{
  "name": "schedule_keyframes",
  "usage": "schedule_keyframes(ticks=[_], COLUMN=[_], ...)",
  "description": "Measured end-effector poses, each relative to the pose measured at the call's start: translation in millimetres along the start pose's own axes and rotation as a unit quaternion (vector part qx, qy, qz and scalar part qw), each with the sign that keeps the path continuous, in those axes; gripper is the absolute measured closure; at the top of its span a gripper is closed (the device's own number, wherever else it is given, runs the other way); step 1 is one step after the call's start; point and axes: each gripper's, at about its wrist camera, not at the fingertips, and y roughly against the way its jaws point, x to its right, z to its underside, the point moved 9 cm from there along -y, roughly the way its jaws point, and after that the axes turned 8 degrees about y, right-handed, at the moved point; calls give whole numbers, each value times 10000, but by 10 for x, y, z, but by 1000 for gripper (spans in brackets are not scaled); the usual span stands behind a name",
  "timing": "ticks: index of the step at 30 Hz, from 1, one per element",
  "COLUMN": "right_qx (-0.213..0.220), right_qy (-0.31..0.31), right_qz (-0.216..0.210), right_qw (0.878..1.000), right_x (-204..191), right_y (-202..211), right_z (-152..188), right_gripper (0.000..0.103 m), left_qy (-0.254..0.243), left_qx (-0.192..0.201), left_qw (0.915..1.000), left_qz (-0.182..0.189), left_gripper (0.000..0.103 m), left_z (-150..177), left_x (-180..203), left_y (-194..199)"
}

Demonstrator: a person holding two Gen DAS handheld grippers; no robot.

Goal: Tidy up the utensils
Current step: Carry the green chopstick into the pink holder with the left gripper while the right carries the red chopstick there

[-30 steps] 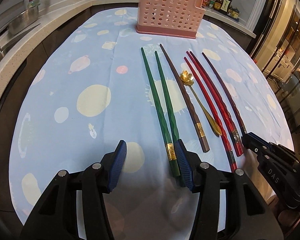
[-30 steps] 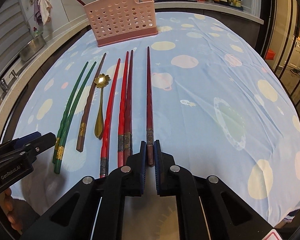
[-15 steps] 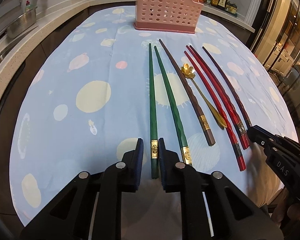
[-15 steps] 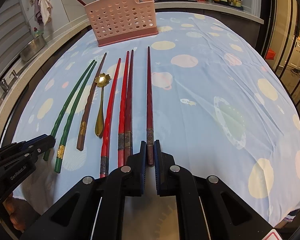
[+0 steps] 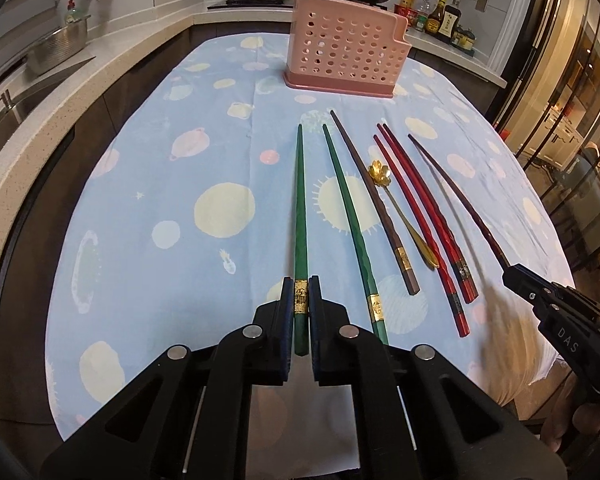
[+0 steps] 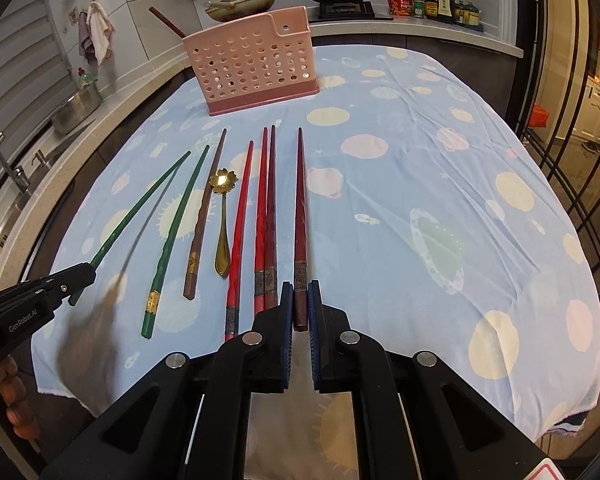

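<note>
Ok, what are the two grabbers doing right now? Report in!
Left gripper shut on green chopstick. Right gripper shut on dark red chopstick. Pink holder ahead, path clear.

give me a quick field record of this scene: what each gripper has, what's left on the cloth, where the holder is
left gripper: closing on a green chopstick with a gold band
right gripper: shut on a dark red chopstick
on the cloth: second green chopstick, brown chopstick, gold flower-headed spoon, three red chopsticks
holder: pink perforated plastic caddy, upright at far end of blue patterned tablecloth, one stick already inside
</note>
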Motion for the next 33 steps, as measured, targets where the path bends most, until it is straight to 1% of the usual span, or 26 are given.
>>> schedule_keyframes(ticks=[8, 13, 18, 24, 33], right_qx=[282, 517, 763, 1145, 1742], right_qy=[-82, -113, -72, -131, -18], right_qz=[-136, -198, -185, -256, -284], right_qw=[9995, 9984, 9969, 9930, 9843], right_x=[7, 27, 42, 93, 109], right_y=[308, 489, 615, 760, 921], right_z=[-166, -356, -573, -1023, -1814], right_gripper=[96, 96, 96, 96, 96], left_qy=[206, 268, 204, 166, 55], left_qx=[296, 631, 894, 1318, 1986], left_qw=[9993, 9976, 9956, 9906, 9790], left_qz=[50, 94, 198, 323, 455], left_gripper=[96, 96, 96, 96, 96], left_z=[-218, -460, -736, -1209, -1966], left_x=[-120, -130, -47, 59, 279], left_y=[360, 618, 807, 1010, 1247])
